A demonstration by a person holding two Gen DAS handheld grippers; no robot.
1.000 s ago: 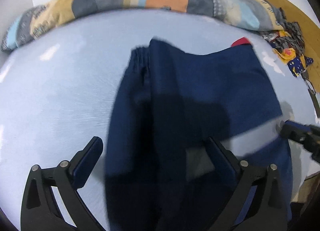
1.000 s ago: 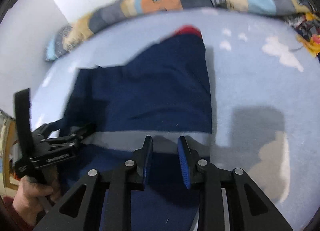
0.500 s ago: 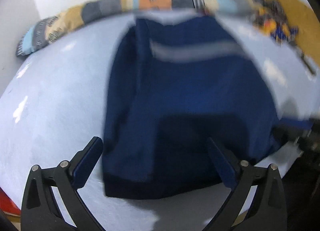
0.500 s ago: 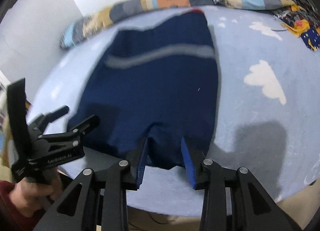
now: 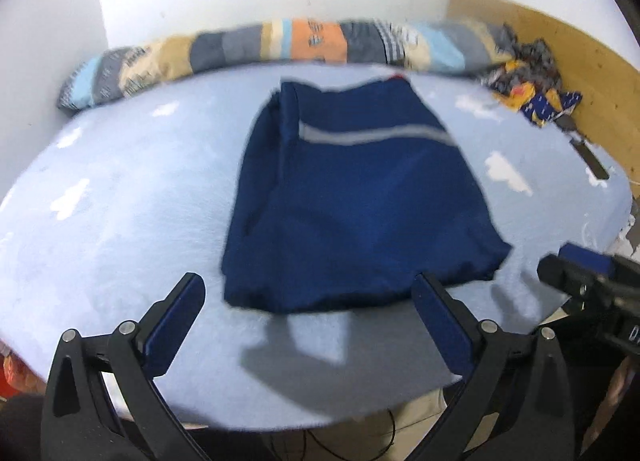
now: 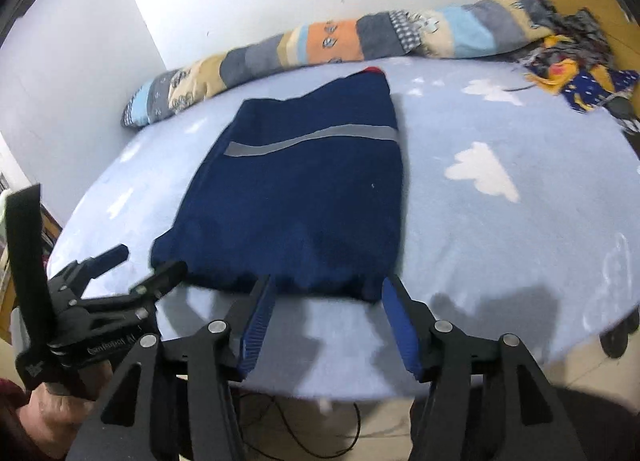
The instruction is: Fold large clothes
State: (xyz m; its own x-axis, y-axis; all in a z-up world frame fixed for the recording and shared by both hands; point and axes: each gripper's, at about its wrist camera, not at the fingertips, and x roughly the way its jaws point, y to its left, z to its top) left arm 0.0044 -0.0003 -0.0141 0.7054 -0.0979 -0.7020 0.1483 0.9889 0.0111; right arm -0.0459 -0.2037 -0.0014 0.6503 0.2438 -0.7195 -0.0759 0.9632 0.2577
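The left gripper (image 5: 304,317) is hovering wide open and empty, short of the near hem. Ahead of it the navy garment (image 5: 352,213) is lying folded flat on the light blue bed (image 5: 120,213), a grey stripe (image 5: 372,137) running across its far part, well short of the patchwork bolster (image 6: 320,45) along the wall. The right gripper (image 6: 326,317) has just been opening; its jaws are standing about half apart, holding nothing, just off the hem. The fabric is looking soft, light and limp, likely sagging when lifted; taking hold at both near corners (image 6: 168,249) seems soundest.
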